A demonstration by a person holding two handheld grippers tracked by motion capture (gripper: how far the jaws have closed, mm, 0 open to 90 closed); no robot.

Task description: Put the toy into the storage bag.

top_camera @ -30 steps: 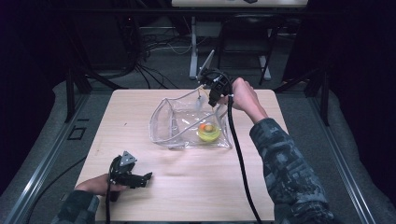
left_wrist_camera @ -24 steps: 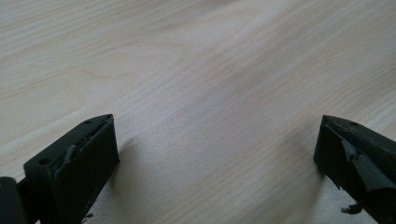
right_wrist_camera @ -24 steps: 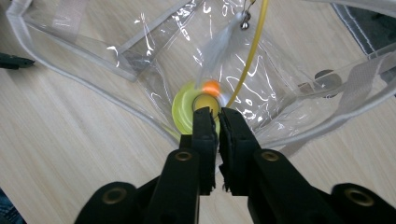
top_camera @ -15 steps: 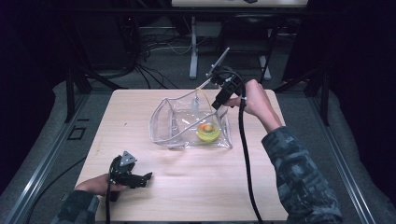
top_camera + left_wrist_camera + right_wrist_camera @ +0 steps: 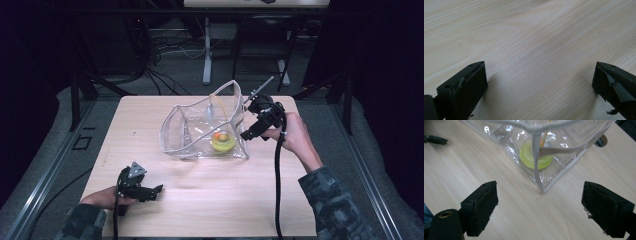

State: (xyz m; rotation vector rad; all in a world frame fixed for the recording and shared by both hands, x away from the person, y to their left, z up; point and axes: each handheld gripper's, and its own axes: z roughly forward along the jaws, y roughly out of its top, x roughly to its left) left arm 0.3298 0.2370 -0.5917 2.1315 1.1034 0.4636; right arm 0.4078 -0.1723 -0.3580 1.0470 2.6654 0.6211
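A pale wood table [image 5: 200, 200] stands in a dark room with cables [image 5: 165, 75] on the floor. The clear bag [image 5: 205, 130] sits mid-table. The right gripper [image 5: 248, 134], jaws just opened and empty, is beside it; the left gripper [image 5: 159, 189] gapes too.

The bag [image 5: 205, 127] in the middle of the high view is see-through with a pale grey edge. Inside sits a yellow-green dish [image 5: 223, 143] with an orange blob. The table [image 5: 150, 115] is light wood with wavy lines. Both sleeves are green camouflage.
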